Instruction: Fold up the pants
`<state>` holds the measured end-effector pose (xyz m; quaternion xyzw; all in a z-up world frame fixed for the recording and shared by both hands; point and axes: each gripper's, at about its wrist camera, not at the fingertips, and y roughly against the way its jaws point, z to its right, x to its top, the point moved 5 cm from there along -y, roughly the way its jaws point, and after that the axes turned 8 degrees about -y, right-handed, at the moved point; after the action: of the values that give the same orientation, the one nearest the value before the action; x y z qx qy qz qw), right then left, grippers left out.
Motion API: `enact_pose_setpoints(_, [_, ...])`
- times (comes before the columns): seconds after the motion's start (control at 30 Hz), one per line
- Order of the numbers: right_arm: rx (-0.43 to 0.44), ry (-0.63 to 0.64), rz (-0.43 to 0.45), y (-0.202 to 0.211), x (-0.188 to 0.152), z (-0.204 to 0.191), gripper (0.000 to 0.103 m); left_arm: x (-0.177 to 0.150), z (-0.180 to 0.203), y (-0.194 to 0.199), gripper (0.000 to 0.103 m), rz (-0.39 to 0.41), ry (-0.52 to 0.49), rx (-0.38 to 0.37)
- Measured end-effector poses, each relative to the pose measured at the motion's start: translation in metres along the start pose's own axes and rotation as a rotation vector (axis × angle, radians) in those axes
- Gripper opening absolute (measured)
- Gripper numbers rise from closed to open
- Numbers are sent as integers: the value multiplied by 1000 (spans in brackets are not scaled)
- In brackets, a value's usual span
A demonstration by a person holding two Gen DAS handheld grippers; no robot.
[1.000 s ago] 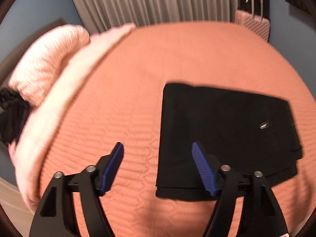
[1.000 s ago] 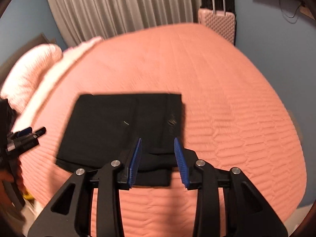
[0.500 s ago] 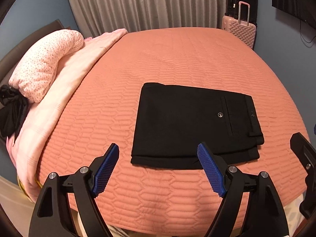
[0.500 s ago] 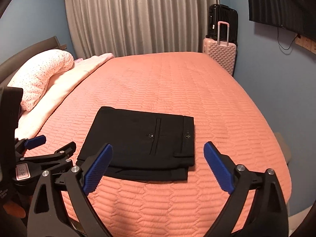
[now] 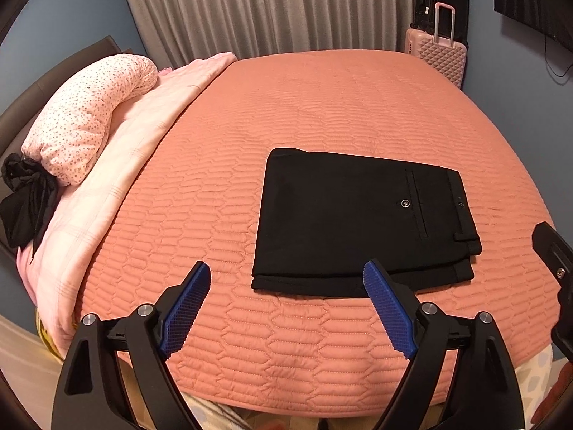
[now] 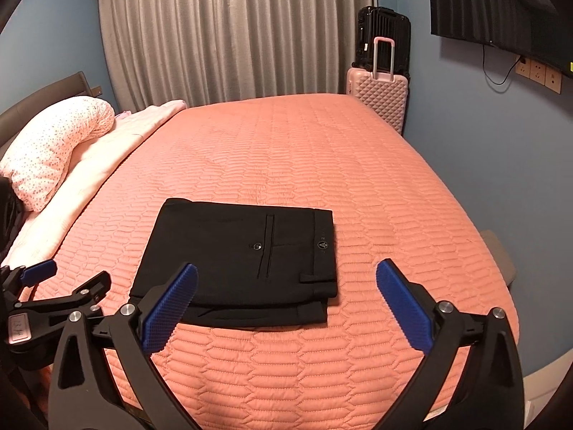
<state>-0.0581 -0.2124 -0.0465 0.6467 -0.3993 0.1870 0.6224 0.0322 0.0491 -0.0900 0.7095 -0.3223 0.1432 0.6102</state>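
Black pants [image 5: 351, 215] lie folded into a flat rectangle on the salmon quilted bed [image 5: 322, 89], back pocket button and waistband at the right. The right wrist view shows the same pants [image 6: 229, 251] near the bed's front edge. My left gripper [image 5: 286, 268] hovers before the pants' near left edge, its jaws opening with nothing between them. My right gripper [image 6: 286, 268] hangs off the near right corner, its jaws also opening wide and holding nothing. The left gripper [image 6: 53, 286] also shows at the left edge of the right wrist view.
A dotted pink pillow [image 5: 89, 118] and a pale pink blanket [image 5: 125, 165] lie along the bed's left side, with a black garment [image 5: 25, 200] beside them. A pink suitcase [image 6: 378, 96] and a black one [image 6: 385, 36] stand by the curtain. A screen [image 6: 501, 7] hangs on the right wall.
Both grippers drew back and up from the pants' near edge. The right jaws went from narrow to wide; the left jaws widened too. The pants stay folded on the bed.
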Motion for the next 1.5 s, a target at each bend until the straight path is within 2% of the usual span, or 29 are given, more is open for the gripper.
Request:
enact_pose_setpoints(0.27, [20,-5,-25,3,-10,-8,98,-8,-9,11,86,28,2,-57])
enact_pose_setpoints(0.53, [5,8,1,10,-7,-15,98,-9,-11,15,86,5,-11,14])
enact_pose_setpoints(0.77, [-4,15,7,13,-8,-21,98,-8,-15,23,86,52,20,-13])
enact_pose_setpoints(0.87, [-2,14,9,13,-6,-21,98,-8,-15,23,86,44,11,-2])
enact_pose_setpoints(1.13, [-4,12,6,12,-7,-21,98,-8,-7,23,86,38,-11,-39])
enact_pose_setpoints(1.5, [-6,10,16,16,-5,-18,98,-9,-4,25,86,39,-23,-26])
